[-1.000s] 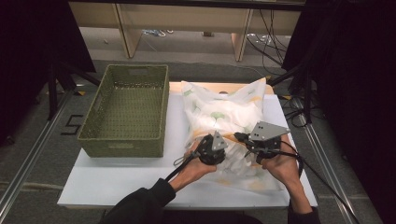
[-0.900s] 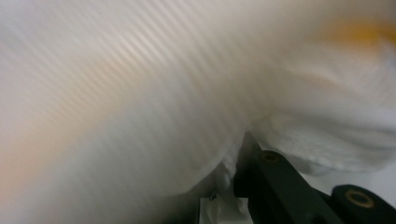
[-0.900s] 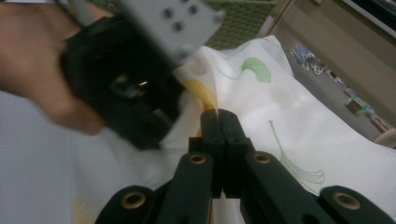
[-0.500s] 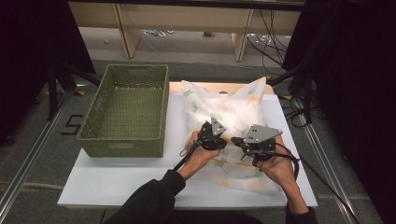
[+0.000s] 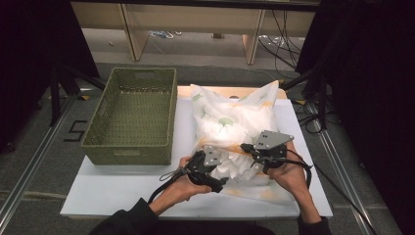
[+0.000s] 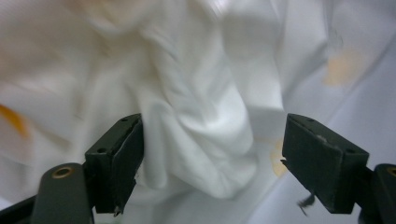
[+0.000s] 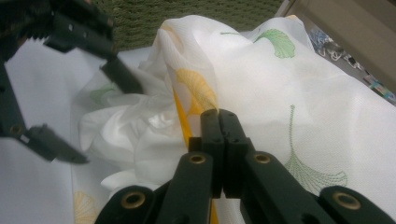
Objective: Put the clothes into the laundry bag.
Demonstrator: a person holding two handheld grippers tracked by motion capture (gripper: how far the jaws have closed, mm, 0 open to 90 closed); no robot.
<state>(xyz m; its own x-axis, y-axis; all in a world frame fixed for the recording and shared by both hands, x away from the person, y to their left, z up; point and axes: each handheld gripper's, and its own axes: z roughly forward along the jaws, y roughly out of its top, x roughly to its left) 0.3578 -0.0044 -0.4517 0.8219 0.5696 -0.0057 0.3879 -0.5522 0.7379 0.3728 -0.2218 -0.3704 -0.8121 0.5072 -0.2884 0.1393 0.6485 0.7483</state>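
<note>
Jaws of the right gripper (image 7: 219, 135) pinch the white leaf-print pillowcase (image 5: 230, 122) to steady it; the left gripper (image 6: 212, 158) has just been opening wide around a bunched fold, not pressing.

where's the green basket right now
In the high view the green basket sits on the table's left side, right beside the leaf-print pillow, empty.

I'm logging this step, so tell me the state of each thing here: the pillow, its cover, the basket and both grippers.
pillow: lying on the white board, partly inside its cover.
pillowcase: bunched up at the near end, not pulled over fully.
basket: upright, empty, left of the pillow.
left gripper: jaws have just been opening, bunched fabric between them, unpinched.
right gripper: jaws shut on the pillowcase edge.
</note>
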